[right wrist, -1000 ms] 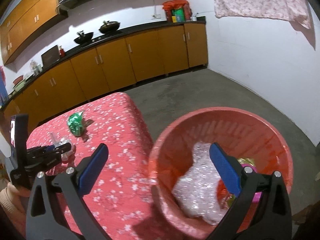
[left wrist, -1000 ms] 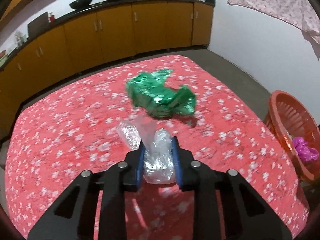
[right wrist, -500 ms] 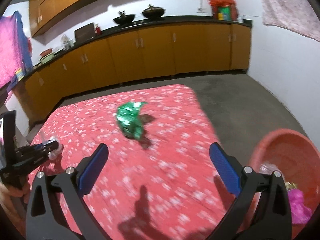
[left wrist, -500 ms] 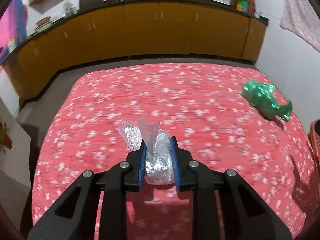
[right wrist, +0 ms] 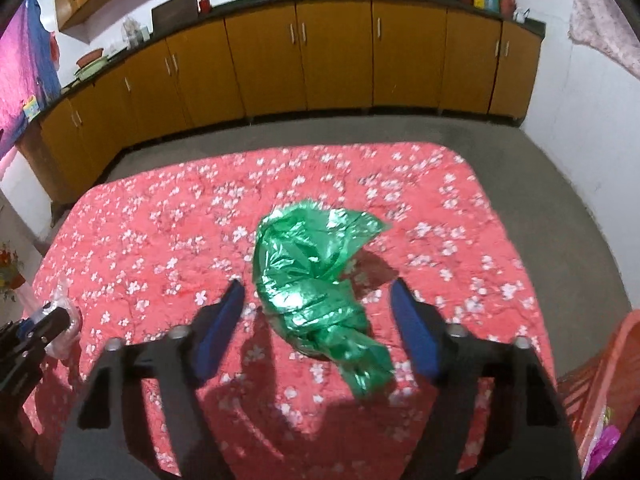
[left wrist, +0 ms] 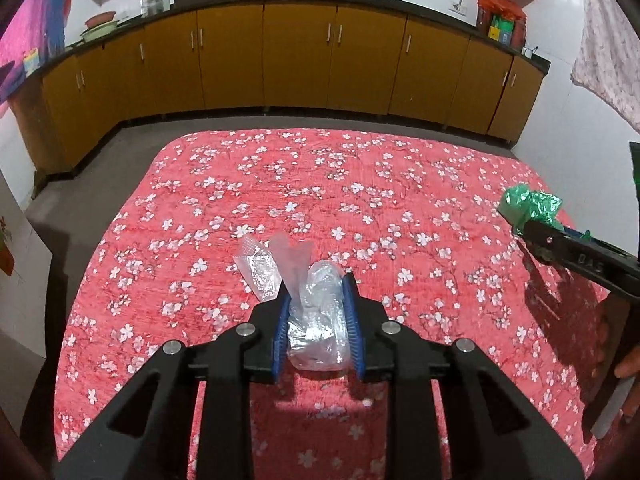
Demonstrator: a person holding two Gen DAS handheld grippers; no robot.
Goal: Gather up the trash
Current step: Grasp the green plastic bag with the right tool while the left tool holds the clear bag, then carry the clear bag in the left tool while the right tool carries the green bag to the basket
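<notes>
With the left gripper [left wrist: 317,334] pinching a crumpled clear plastic bag [left wrist: 314,320] above the table's near edge, the right gripper [right wrist: 318,322] is closing its spread jaws around the green plastic bag [right wrist: 316,280] near the red-clothed table's [right wrist: 160,240] right edge, where slippery film may be squirming free.

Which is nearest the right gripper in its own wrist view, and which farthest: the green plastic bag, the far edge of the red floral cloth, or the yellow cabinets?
From the right gripper:
1. Green plastic bag, between the open jaws, on the cloth.
2. Far edge of the red floral cloth, straight ahead past the bag.
3. Yellow cabinets, across the floor at the back wall.
</notes>
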